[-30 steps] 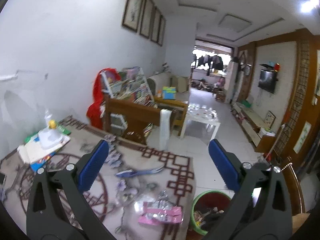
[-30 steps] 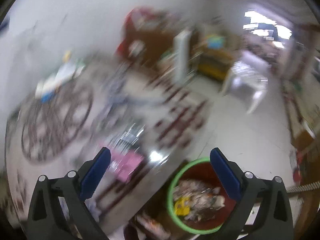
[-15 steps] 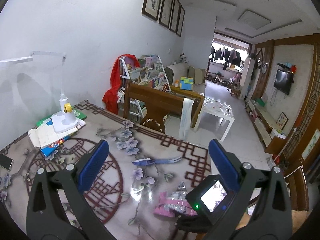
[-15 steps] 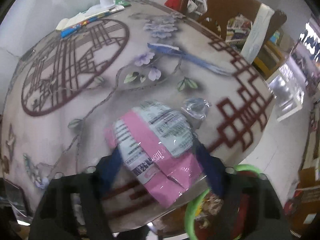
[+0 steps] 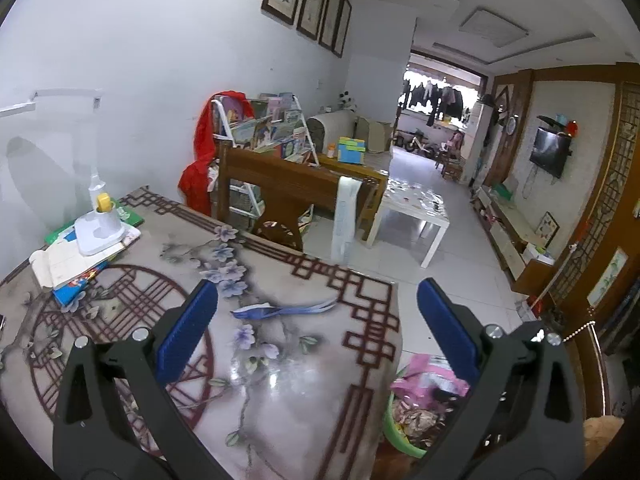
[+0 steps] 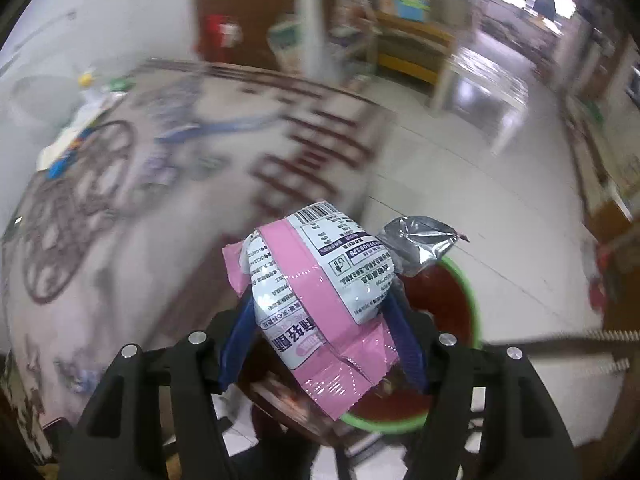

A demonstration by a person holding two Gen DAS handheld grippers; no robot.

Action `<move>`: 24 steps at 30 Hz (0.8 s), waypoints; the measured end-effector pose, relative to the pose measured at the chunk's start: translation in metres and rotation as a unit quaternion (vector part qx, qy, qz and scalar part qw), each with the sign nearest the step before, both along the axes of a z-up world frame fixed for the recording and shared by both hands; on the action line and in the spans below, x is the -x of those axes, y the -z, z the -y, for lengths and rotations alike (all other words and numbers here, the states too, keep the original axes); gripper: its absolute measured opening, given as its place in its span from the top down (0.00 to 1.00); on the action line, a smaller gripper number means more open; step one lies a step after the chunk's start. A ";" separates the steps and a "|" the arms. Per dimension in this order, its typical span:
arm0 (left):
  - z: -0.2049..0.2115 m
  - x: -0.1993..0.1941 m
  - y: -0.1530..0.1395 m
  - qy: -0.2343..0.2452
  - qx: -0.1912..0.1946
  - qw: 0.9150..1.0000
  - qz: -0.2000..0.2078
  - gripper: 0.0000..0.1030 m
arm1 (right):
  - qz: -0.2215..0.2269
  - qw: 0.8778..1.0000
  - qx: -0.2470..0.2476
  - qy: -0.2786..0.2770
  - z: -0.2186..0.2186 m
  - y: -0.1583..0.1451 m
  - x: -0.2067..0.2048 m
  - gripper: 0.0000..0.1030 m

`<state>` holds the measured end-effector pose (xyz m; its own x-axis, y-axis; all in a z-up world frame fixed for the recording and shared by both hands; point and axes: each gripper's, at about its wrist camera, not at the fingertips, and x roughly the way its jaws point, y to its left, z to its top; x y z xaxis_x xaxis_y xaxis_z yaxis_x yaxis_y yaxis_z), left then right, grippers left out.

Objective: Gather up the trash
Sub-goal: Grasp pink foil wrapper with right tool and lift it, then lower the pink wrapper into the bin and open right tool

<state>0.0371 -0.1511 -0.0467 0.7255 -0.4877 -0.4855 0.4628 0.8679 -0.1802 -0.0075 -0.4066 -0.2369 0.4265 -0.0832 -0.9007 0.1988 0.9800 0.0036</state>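
Observation:
My right gripper (image 6: pixel 320 304) is shut on a pink and white snack packet (image 6: pixel 316 276), its blue pads pressing both sides. A crumpled silver wrapper (image 6: pixel 416 240) sticks out beside the packet. The packet hangs past the table edge, above a green-rimmed bin (image 6: pixel 472 300) with red walls and trash inside. In the left wrist view the same packet (image 5: pixel 428 376) shows over the bin (image 5: pixel 400 440) at the lower right. My left gripper (image 5: pixel 316 292) stands open above the patterned table (image 5: pixel 280 380), with nothing between its fingers.
A white lamp base (image 5: pixel 98 232) sits on a stack of books at the table's far left. A wooden chair (image 5: pixel 288 188) stands against the far edge, with a book rack (image 5: pixel 268 128) behind it. A low white table (image 5: pixel 412 208) stands on the tiled floor.
My right gripper closed on the packet on the table and carried it off the edge to above the bin. The table spot where it lay is bare. The left gripper dipped slightly.

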 end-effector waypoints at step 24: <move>0.006 0.025 -0.032 -0.010 0.016 0.998 0.058 0.05 | 0.268 0.957 0.038 0.100 0.004 -0.157 0.053 0.07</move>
<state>0.0123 -0.1575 -0.0148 0.7860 -0.4856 -0.3826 0.4639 0.8724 -0.1541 -0.0601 -0.4105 -0.0795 0.7946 -0.2684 -0.5446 0.3720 0.9241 0.0874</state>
